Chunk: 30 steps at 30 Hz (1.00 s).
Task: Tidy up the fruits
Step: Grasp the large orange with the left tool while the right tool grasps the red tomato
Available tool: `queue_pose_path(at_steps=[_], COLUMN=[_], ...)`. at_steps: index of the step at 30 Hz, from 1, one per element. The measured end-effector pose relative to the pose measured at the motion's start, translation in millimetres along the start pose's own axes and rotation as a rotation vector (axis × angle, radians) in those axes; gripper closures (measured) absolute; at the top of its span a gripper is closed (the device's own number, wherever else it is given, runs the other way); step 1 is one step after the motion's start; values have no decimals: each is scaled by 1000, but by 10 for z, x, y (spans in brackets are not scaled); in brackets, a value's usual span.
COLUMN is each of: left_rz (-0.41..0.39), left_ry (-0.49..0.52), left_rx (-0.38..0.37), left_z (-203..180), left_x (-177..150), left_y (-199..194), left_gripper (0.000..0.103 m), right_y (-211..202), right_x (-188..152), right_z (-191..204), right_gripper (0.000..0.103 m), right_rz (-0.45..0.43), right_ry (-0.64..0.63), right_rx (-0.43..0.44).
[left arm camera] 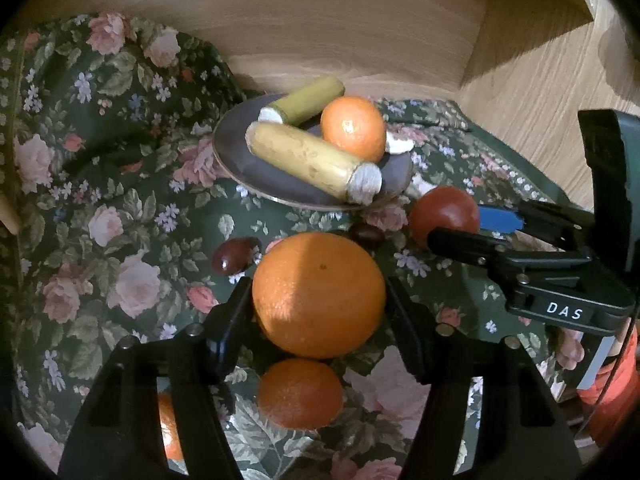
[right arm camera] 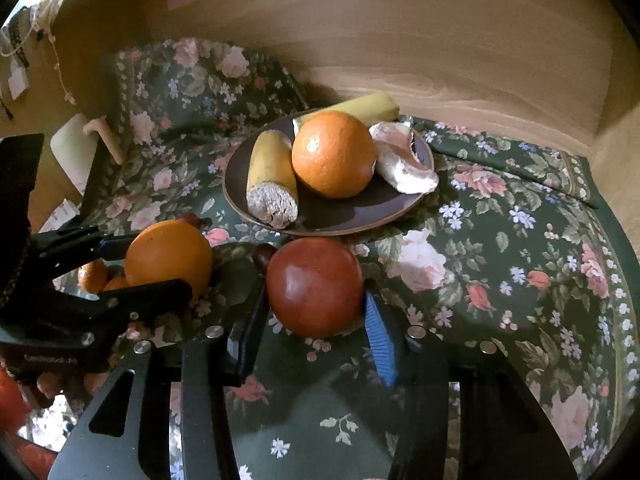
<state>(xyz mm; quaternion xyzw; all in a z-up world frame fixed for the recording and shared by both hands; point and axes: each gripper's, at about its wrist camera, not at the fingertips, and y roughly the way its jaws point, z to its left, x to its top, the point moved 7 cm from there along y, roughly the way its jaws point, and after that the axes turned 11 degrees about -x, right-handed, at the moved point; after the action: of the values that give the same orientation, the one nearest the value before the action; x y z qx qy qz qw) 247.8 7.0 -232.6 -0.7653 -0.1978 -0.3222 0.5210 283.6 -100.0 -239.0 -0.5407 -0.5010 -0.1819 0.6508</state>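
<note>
Fingers of the left gripper (left arm camera: pixel 318 304) stand on either side of a large orange (left arm camera: pixel 318 294) that sits on the flowered cloth (left arm camera: pixel 120 200); the black pads look pressed to its flanks, a pinch at the widest part where a round fruit is least likely to squirt out. The right gripper (right arm camera: pixel 316 312) brackets a red apple (right arm camera: pixel 315 287) the same way, one black finger on its left and a blue pad (right arm camera: pixel 380 336) against its right side, apparently squeezing it while it rests on the cloth. Both fruits lie just in front of a dark plate (right arm camera: pixel 360 208), which I judge to be the collecting spot, since it already carries another orange (right arm camera: pixel 334 154), two banana pieces (right arm camera: pixel 272 176) and a scrap of peel (right arm camera: pixel 404 164). Two small dark fruits (left arm camera: pixel 236 254) lie on the cloth between the plate and the grippers; what they are is hard to tell. A smaller orange shape (left arm camera: pixel 300 394) shows below the large orange in the left view, likely a reflection in the gripper's mirror rather than another fruit. The undersides of both gripped fruits are hidden, so whether either has left the cloth cannot be told. The second banana piece is half covered by the orange on the plate.
</note>
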Motion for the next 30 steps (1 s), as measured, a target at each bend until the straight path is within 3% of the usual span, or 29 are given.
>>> queue_pose_path(at_steps=[15, 30], left_rz=[-133, -76], left_ry=[47, 57], left_rx=[40, 30], left_z=[93, 277], left_x=[688, 1206], left_y=[-366, 131], left_gripper=[39, 39], right_y=[-221, 92], right_x=[452, 836], right_z=[-133, -402], right_gripper=[60, 60], right_rz=[-116, -107], right_ry=[4, 10], right_rx=[-47, -95])
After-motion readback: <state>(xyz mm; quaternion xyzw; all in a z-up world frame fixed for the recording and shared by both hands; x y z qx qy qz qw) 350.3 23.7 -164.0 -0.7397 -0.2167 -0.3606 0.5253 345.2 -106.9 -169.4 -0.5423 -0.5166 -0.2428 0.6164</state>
